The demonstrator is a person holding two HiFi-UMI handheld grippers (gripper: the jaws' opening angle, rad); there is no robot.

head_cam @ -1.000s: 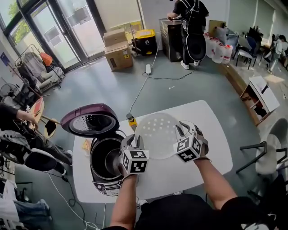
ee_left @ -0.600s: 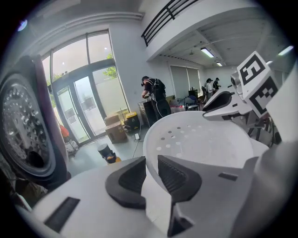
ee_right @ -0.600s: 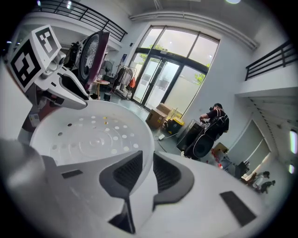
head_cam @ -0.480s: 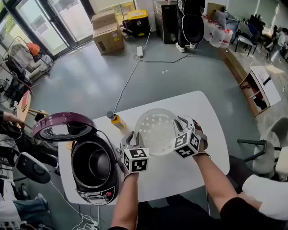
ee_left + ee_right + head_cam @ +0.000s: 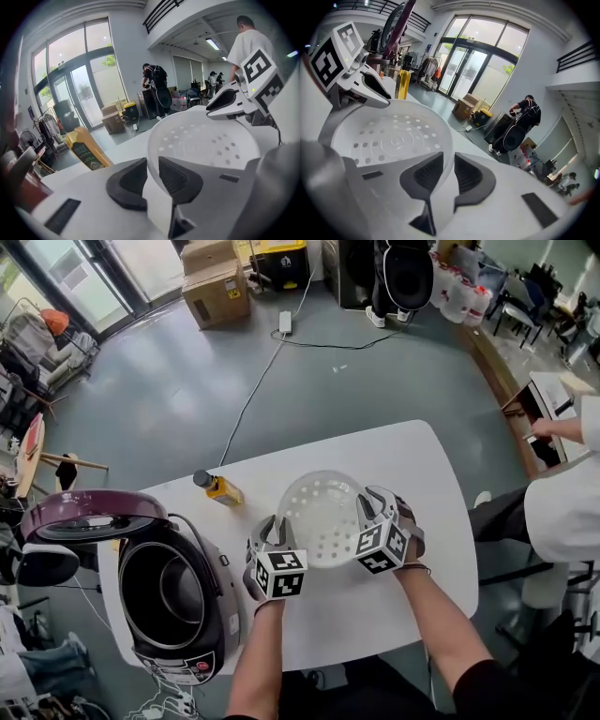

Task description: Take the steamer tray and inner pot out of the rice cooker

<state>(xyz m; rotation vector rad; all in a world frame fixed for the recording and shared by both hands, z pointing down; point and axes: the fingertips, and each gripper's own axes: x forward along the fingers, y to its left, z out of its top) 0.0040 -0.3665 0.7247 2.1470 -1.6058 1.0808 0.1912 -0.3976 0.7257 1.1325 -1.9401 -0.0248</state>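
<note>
Over the desk [image 5: 412,465], beside the open rice cooker [image 5: 217,615]: two grippers are holding the steamer tray [image 5: 322,518] by its rim.
Left gripper [image 5: 273,527] and right gripper [image 5: 367,509] are each pinching opposite sides of the tray's thin wall, jaws nearly closed on it. Whether its base is touching the desk I cannot tell. The inner pot [image 5: 155,589] is sitting in the cooker, not yet lifted. To set the tray down well, I judge both sides should be kept level, it should land flat, clear of the yellow bottle [image 5: 217,488], and the jaws should part only once it is resting.
</note>
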